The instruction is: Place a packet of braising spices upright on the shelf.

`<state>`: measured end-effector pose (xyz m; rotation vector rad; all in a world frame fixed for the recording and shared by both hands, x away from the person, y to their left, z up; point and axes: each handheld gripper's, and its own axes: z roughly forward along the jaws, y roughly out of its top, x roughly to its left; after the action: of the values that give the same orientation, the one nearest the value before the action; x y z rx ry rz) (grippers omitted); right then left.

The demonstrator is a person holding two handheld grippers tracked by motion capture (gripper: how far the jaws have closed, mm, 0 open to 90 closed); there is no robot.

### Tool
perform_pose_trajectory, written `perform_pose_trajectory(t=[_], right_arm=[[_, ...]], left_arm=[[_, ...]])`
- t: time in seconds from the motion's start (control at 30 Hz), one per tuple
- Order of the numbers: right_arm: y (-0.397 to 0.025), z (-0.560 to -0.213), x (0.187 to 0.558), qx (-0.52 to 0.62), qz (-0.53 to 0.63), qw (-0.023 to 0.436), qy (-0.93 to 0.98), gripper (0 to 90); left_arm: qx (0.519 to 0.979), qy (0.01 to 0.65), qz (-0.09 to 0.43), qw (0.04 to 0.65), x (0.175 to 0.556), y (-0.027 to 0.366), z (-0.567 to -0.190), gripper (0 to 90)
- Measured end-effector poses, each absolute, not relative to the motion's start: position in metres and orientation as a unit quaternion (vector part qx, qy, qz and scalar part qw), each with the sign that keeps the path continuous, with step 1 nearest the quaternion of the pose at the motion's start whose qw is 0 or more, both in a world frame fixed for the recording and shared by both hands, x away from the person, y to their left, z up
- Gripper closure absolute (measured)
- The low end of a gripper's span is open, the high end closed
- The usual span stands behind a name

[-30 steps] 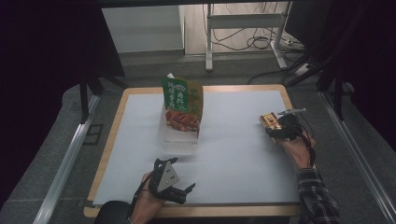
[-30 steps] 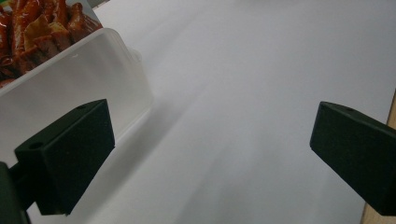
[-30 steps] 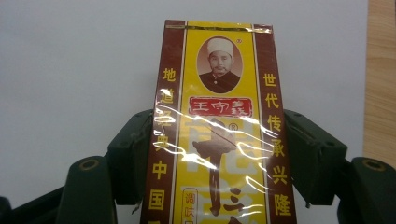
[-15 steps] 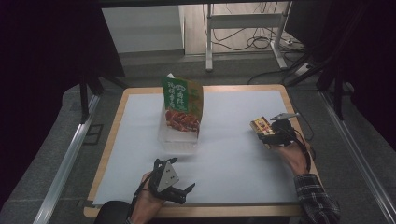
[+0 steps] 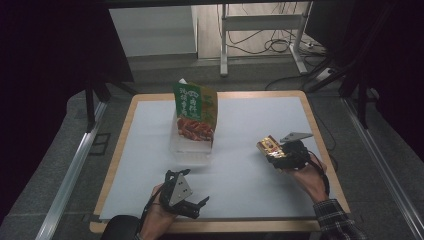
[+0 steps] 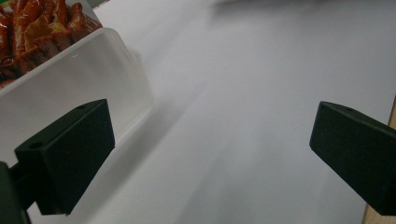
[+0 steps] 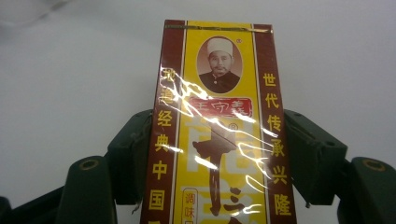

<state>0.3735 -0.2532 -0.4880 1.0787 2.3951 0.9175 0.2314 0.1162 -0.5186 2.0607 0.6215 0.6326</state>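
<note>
White mat (image 5: 250, 150) on wood-edged table (image 5: 320, 150) spreads beyond left gripper (image 5: 192, 205), jaws released; right gripper (image 5: 280, 156) grasps yellow box (image 5: 270, 147)

Yellow-and-maroon box (image 7: 219, 130), centre frame: glossy film wrap, bright glare streaks. Clear tub (image 6: 70, 93), upper left: smooth translucent plastic. Green pouch (image 5: 196, 107): shiny printed foil or plastic. Counter (image 5: 260, 125): matt white sheet, light wood edge. Hand-held gripper jaws: matt black plastic. Sleeve (image 5: 337, 222), lower right: plaid cloth.
</note>
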Motion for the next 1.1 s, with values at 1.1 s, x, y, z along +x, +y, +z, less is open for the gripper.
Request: perform_pose_trajectory(t=[1.1], right_arm=[[-0.239,-0.502,0.369,0.361,0.284,0.130,0.879,23.1]], left_arm=[[0.829,0.247,0.257,0.432,0.231,0.115,-0.519,0.0]])
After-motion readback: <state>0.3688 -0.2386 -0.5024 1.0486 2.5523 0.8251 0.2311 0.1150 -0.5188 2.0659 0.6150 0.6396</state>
